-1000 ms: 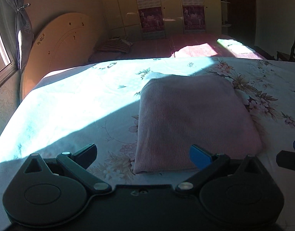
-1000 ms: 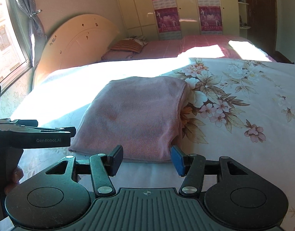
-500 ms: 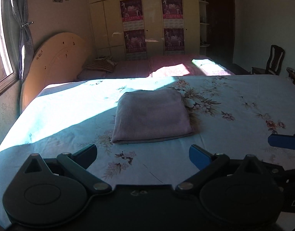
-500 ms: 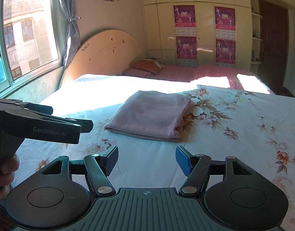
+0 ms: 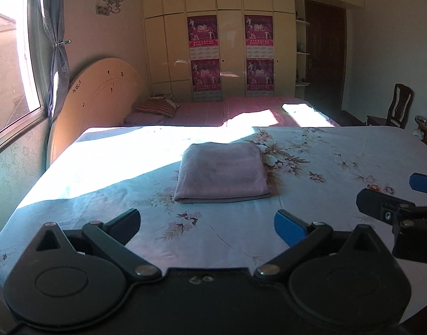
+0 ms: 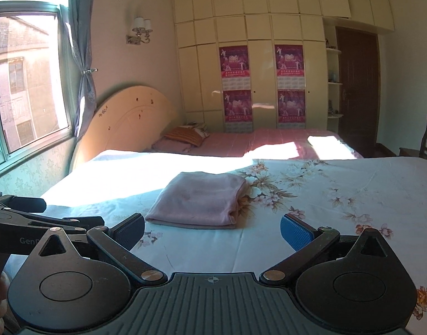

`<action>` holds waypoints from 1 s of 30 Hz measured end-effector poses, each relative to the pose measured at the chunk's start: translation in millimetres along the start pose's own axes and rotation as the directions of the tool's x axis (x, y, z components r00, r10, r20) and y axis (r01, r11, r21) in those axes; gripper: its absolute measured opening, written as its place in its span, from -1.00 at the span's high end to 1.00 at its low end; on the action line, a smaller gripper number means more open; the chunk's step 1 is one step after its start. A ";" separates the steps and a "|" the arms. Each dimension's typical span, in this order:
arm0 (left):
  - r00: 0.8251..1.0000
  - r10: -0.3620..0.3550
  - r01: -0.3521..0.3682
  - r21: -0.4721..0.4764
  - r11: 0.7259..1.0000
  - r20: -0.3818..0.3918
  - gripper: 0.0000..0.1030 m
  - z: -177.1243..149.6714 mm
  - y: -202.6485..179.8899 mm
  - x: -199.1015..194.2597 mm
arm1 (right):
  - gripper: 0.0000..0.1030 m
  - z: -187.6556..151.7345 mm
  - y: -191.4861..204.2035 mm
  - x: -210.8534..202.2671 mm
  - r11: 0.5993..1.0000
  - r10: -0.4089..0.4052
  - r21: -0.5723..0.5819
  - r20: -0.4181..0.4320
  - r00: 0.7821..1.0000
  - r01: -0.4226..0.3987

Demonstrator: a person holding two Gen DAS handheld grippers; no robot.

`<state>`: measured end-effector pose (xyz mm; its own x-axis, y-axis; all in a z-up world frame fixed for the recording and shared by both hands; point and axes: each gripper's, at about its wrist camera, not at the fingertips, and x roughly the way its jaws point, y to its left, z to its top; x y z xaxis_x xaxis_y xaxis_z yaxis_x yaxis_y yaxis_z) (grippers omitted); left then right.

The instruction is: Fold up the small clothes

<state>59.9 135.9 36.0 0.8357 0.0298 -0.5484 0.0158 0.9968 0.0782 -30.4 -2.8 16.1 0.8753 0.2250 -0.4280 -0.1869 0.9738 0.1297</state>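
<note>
A pink garment (image 5: 223,173) lies folded into a neat rectangle on the floral bedsheet (image 5: 339,167); it also shows in the right wrist view (image 6: 199,199). My left gripper (image 5: 207,223) is open and empty, held back from the garment near the bed's front edge. My right gripper (image 6: 213,230) is open and empty, also well short of the garment. The right gripper shows at the right edge of the left wrist view (image 5: 394,201), and the left gripper at the left edge of the right wrist view (image 6: 32,217).
A curved wooden headboard (image 5: 99,103) stands at the left by the window (image 6: 23,89). A second bed with a pink cover (image 5: 241,111) lies beyond. A wardrobe with posters (image 6: 263,83) lines the back wall. A wooden chair (image 5: 397,106) stands at the far right.
Both grippers have pulled back and up from the folded garment, which now looks smaller and farther away. The right gripper's jaws have opened wider. The garment has not moved.
</note>
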 end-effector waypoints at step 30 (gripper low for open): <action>0.999 0.045 -0.044 -0.053 0.998 0.015 -0.98 -3.7 15.1 -17.8 | -0.99 -4.0 1.5 -4.4 1.000 0.014 0.010 0.007 1.000 -0.014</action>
<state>43.2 150.7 43.9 0.8439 0.0736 -0.5314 -0.0502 0.9970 0.0584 -36.4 -2.2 14.5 0.8758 0.2384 -0.4196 -0.1950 0.9701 0.1443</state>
